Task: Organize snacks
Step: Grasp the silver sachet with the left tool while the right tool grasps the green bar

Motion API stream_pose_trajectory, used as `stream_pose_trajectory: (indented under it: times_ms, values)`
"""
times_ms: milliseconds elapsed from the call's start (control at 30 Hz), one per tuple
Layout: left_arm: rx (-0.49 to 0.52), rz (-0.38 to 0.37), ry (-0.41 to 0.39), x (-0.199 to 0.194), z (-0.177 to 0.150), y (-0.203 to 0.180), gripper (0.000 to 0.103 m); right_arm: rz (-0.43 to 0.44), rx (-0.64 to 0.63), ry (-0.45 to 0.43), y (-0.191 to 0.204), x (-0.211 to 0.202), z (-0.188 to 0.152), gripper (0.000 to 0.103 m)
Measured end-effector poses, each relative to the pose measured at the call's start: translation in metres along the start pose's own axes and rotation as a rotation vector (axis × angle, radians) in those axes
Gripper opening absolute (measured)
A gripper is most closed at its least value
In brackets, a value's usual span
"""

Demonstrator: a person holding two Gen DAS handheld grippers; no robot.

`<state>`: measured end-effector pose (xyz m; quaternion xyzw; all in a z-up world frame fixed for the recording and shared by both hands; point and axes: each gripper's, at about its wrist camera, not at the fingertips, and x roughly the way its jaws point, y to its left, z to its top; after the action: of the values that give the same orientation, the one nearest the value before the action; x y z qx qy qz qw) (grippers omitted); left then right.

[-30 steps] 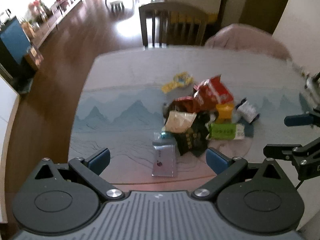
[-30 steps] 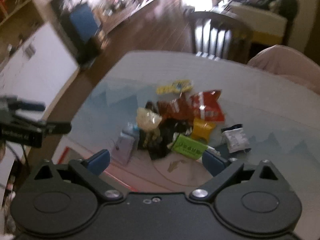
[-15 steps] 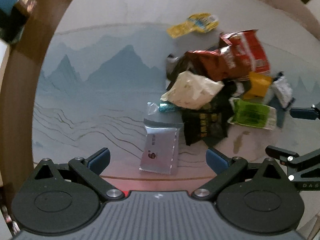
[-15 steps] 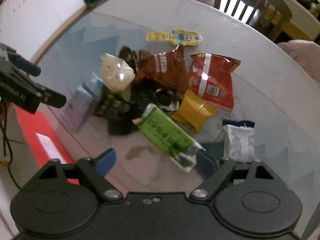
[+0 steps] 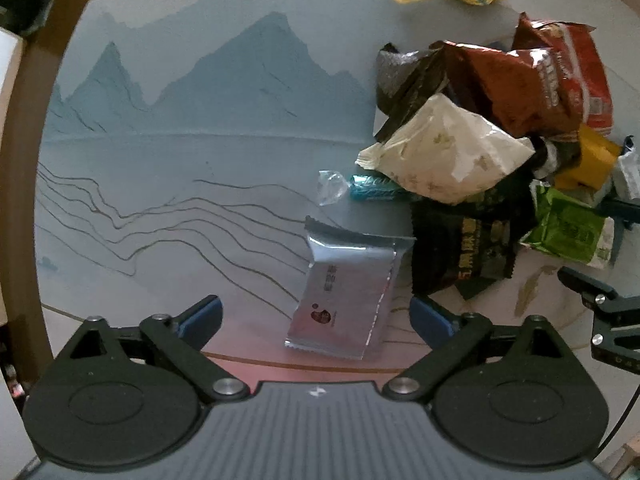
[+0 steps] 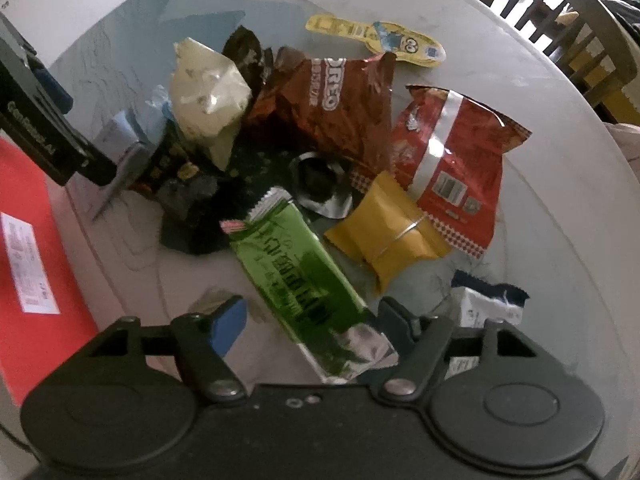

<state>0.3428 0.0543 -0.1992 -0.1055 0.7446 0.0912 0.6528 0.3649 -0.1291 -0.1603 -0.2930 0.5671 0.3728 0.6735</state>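
A heap of snack packets lies on a round table (image 5: 180, 120) with a mountain print. My left gripper (image 5: 316, 318) points straight down, its jaws wide and closing slightly. A silver packet (image 5: 348, 292) lies flat between its fingers, untouched by the pads. My right gripper (image 6: 312, 322) hangs over a green packet (image 6: 296, 276), jaws closing, with a gap left between the blue left pad (image 6: 230, 324) and the packet. In the heap are a cream bag (image 6: 208, 96), a brown Oreo bag (image 6: 332, 104), a red bag (image 6: 452, 160) and a yellow packet (image 6: 392, 236).
A flat yellow pouch (image 6: 376, 38) lies apart at the far side. A white packet with a dark edge (image 6: 484, 304) sits beside the right finger. A red box (image 6: 36, 248) lies at the table's left edge. A wooden chair (image 6: 560, 12) stands beyond the table.
Both grippers have come down close over the table and tipped to look straight down. The right jaws have narrowed around the green packet. The left jaws stay nearly as wide.
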Motion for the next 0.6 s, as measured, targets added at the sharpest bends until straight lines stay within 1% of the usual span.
stream_pose_trajectory:
  times_ms: [133, 200, 267, 367, 433, 500, 600]
  values:
    - [0.003, -0.017, 0.03, 0.007, 0.009, -0.001, 0.097, 0.011, -0.01, 0.002, -0.001, 0.007, 0.003, 0.066]
    - [0.012, -0.013, 0.046, 0.012, 0.016, -0.003, 0.094, 0.011, -0.015, 0.0, 0.0, 0.01, 0.004, 0.063]
    - [0.02, -0.007, 0.059, 0.015, 0.018, -0.005, 0.081, 0.011, -0.011, -0.007, -0.001, 0.013, 0.005, 0.061]
    - [0.013, -0.005, 0.076, 0.024, 0.018, -0.005, 0.074, 0.01, 0.0, -0.023, -0.001, 0.013, 0.002, 0.059]
    - [0.015, 0.001, 0.072, 0.024, 0.019, -0.006, 0.074, 0.006, 0.004, -0.035, 0.002, 0.015, 0.001, 0.056]
    - [0.021, 0.002, 0.062, 0.024, 0.02, -0.009, 0.072, 0.0, 0.005, -0.042, 0.004, 0.014, -0.002, 0.055]
    - [0.026, 0.005, 0.044, 0.018, 0.016, -0.015, 0.064, -0.01, 0.011, -0.043, 0.008, 0.013, -0.003, 0.053]
